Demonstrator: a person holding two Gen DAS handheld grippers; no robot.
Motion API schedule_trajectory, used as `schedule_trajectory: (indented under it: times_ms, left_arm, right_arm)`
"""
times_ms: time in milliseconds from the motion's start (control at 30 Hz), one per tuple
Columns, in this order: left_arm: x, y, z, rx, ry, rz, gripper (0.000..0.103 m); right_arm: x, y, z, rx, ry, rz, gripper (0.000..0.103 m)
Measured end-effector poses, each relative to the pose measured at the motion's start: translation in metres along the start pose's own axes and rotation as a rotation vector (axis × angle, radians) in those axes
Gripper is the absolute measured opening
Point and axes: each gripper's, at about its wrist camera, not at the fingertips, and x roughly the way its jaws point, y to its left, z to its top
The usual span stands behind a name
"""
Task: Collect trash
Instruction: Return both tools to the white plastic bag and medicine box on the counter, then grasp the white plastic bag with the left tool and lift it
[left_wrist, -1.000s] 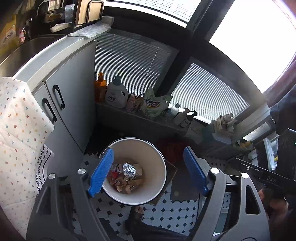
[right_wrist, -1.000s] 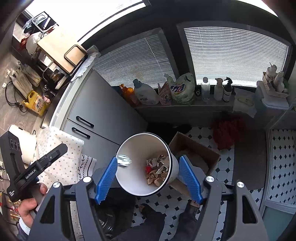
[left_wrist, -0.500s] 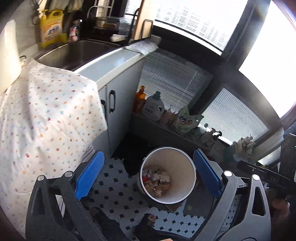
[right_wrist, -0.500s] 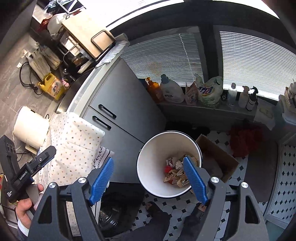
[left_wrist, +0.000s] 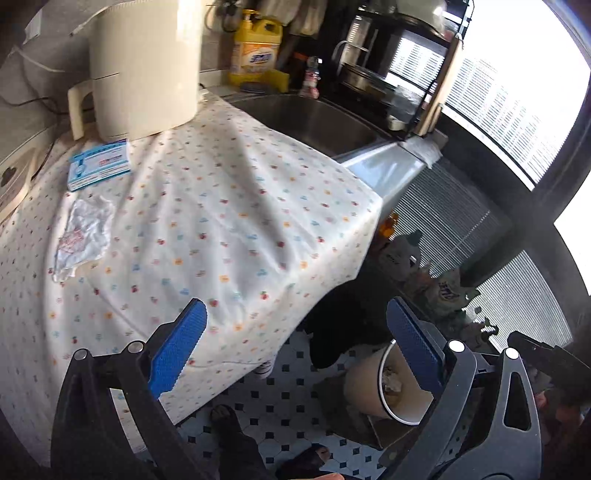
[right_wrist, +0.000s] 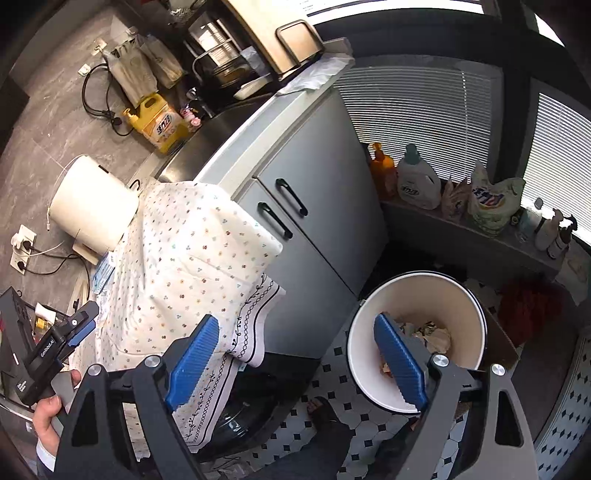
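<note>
Right wrist view: the white bin (right_wrist: 417, 332) stands on the tiled floor (right_wrist: 354, 417) at about 4 o'clock, beside the grey cabinet (right_wrist: 317, 229), holding a heap of crumpled paper scraps (right_wrist: 432, 336) at its bottom. The right claw (right_wrist: 295, 354) is released, both blue pads spread wide and empty, one pad overlapping the bin's mouth. The left claw (left_wrist: 291, 350) is likewise spread and grasps nothing; it hovers over the cloth-covered tabletop (left_wrist: 229, 229). On that cloth, at about 9 o'clock in the left wrist view, lie one crumpled white wrapper (left_wrist: 83, 236) and one blue-and-white packet (left_wrist: 99, 166), the packet just beside one cream kettle (left_wrist: 144, 66). One yellow detergent jug (left_wrist: 255, 51) stands behind the steel sink (left_wrist: 306, 118). The cabinet shows two black handles (right_wrist: 280, 210). Bottles and pouches line the window ledge (right_wrist: 472, 229) at 2 o'clock.
</note>
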Motion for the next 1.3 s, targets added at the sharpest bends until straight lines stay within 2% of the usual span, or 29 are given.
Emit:
schedule_trajectory:
  times_ms: [267, 433, 633, 800, 900, 933, 967, 1033, 1133, 1300]
  left_arm:
    - [-0.010, 0.082, 0.011, -0.108, -0.045, 0.100, 0.097]
    - [-0.007, 0.130, 0.016, -0.168, -0.056, 0.124, 0.096]
    - [0.013, 0.174, 0.022, -0.211, -0.022, 0.120, 0.077]
    - [0.038, 0.195, 0.030, -0.169, 0.011, 0.137, 0.076]
    - [0.051, 0.201, 0.037, -0.114, 0.021, 0.151, 0.064]
    - [0.054, 0.201, 0.040, -0.085, 0.023, 0.167, 0.051]
    - [0.055, 0.202, 0.043, -0.060, 0.026, 0.184, 0.027]
    - [0.058, 0.209, 0.050, -0.059, 0.046, 0.152, 0.009]
    - [0.050, 0.222, 0.060, -0.070, 0.030, 0.112, 0.004]
    - [0.027, 0.249, 0.073, -0.105, -0.023, 0.071, 0.004]
  right_arm:
    - [0.037, 0.074, 0.010, -0.104, 0.039, 0.040, 0.085]
    - [0.061, 0.125, 0.014, -0.175, 0.058, 0.055, 0.086]
    - [0.085, 0.176, 0.016, -0.230, 0.077, 0.056, 0.086]
    - [0.106, 0.207, 0.019, -0.256, 0.087, 0.051, 0.086]
    - [0.119, 0.226, 0.021, -0.263, 0.083, 0.053, 0.086]
    - [0.124, 0.233, 0.021, -0.265, 0.083, 0.054, 0.086]
    - [0.129, 0.240, 0.021, -0.267, 0.084, 0.057, 0.086]
    - [0.138, 0.256, 0.021, -0.275, 0.085, 0.066, 0.086]
    - [0.151, 0.282, 0.023, -0.298, 0.085, 0.085, 0.086]
    - [0.176, 0.327, 0.023, -0.353, 0.106, 0.114, 0.086]
